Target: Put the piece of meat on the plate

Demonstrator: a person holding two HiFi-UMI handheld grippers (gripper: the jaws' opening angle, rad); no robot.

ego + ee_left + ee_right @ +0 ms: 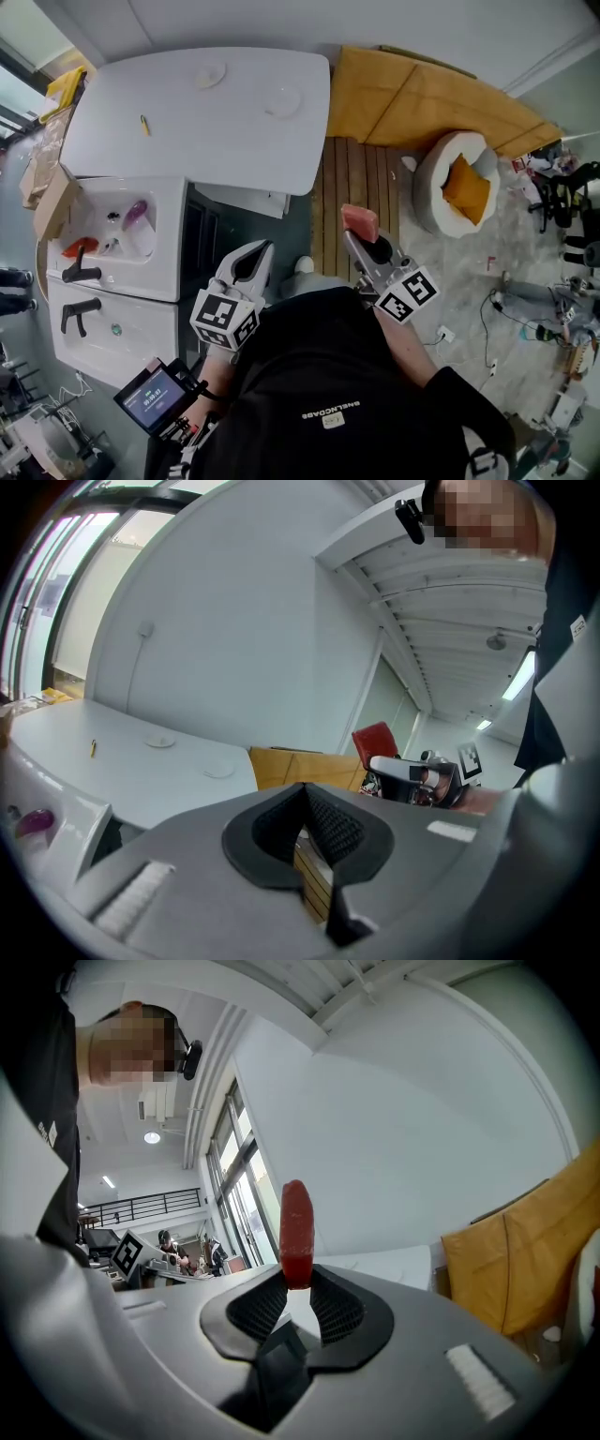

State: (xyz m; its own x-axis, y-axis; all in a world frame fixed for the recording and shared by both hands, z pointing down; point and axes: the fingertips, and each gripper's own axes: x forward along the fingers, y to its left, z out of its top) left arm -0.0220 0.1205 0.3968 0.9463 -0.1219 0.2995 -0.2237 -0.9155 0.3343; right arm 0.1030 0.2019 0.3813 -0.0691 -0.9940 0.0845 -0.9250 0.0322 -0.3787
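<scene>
The piece of meat [360,222], a red slab, stands upright between the pads of my right gripper [362,240], which is shut on it; in the right gripper view the meat [297,1232] rises above the jaws of the right gripper [298,1284]. My left gripper [255,251] hangs beside it, shut and holding nothing, its pads meeting in the left gripper view [302,803]. Two small white plates [281,100] [210,75] lie on the white table [169,141] ahead, well beyond both grippers. The left gripper view also shows the plates [218,772] and the held meat [377,741].
A yellow pen [144,125] lies on the table. A white sink unit [112,234] with black taps stands at the left. Orange panels [412,103], a round white seat with an orange cushion [459,183] and floor cables are at the right. Wooden slats [352,183] lie ahead.
</scene>
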